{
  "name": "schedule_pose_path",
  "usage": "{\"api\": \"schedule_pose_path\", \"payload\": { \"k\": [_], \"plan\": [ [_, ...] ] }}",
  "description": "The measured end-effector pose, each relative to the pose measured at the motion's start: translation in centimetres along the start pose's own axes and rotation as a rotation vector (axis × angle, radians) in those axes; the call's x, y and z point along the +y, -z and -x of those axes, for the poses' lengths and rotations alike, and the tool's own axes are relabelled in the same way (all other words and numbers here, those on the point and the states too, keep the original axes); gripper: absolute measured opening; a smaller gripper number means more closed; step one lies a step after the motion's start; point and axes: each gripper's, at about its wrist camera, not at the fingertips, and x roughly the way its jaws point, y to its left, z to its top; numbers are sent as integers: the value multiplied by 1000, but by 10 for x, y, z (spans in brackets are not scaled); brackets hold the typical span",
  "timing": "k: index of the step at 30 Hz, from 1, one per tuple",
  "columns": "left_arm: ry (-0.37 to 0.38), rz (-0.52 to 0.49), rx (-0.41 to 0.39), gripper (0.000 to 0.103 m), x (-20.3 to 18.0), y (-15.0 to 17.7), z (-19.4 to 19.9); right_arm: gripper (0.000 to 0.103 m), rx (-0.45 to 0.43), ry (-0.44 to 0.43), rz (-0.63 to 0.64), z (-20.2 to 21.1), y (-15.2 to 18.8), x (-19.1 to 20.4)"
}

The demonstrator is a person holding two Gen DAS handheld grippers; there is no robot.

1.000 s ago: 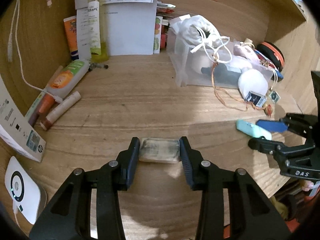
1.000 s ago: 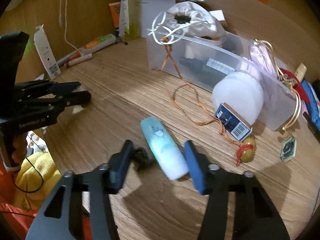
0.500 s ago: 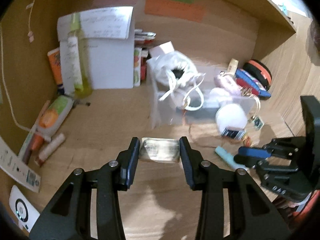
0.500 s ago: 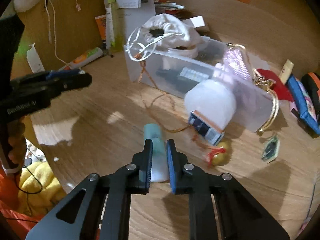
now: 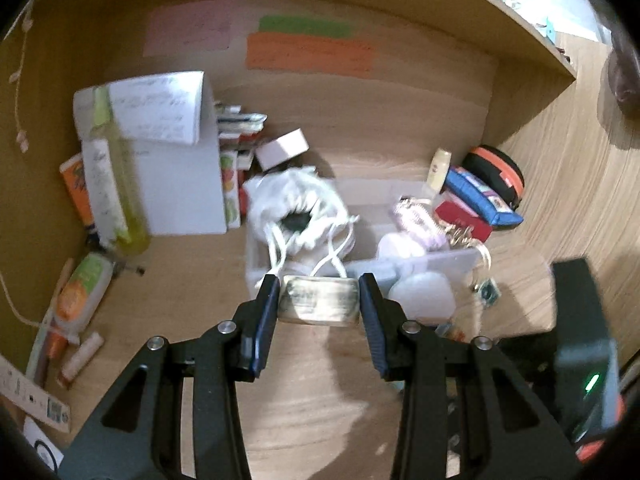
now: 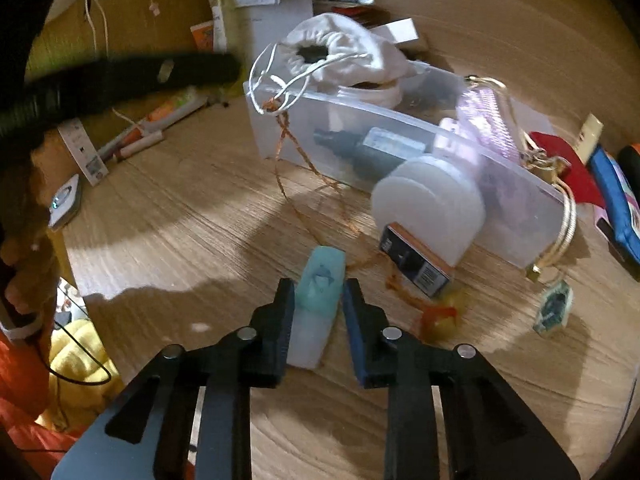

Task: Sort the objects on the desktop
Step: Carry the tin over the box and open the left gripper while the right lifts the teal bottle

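Here the left tool [image 5: 319, 300] is clamped on a small, flat, greyish packet [image 5: 318, 300], both pads pressed to its short ends, and carries it clear of the wooden worktop [image 5: 192, 292], in front of the clear plastic bin [image 5: 456, 258]. That bin holds a white drawstring pouch [image 5: 298, 204] and other small items; the picture is blurred, so what the packet is I cannot tell.

The right tool [image 6: 319, 300] straddles a pale teal tube [image 6: 320, 284] lying on the worktop with its teal cap pointing away. Its jaws have just been opening a little — the tube sits between them, and the pads appear to stand just off its sides, though the view leaves some doubt. Just beside the tube lie a tangled orange cord [image 6: 304, 160] and a small dark box [image 6: 416, 260] — the box leans against a white round case [image 6: 428, 204] by the bin.
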Motion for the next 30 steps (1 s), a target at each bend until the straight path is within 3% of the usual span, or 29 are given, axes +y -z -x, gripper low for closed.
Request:
{"api": "schedule_pose_path", "payload": {
  "k": [8,16,30],
  "plan": [
    [21,-36,-21,40,-14,-27,-15,23,28,13,30,-15,-4,4],
    [37,-73,37,40,-28,-49,-55,23,8,30,25,-11,-1,-3],
    [33,-131,155,40,-56,-41,-111,23,-59,56,-107,31,17,-57]
  ]
}}
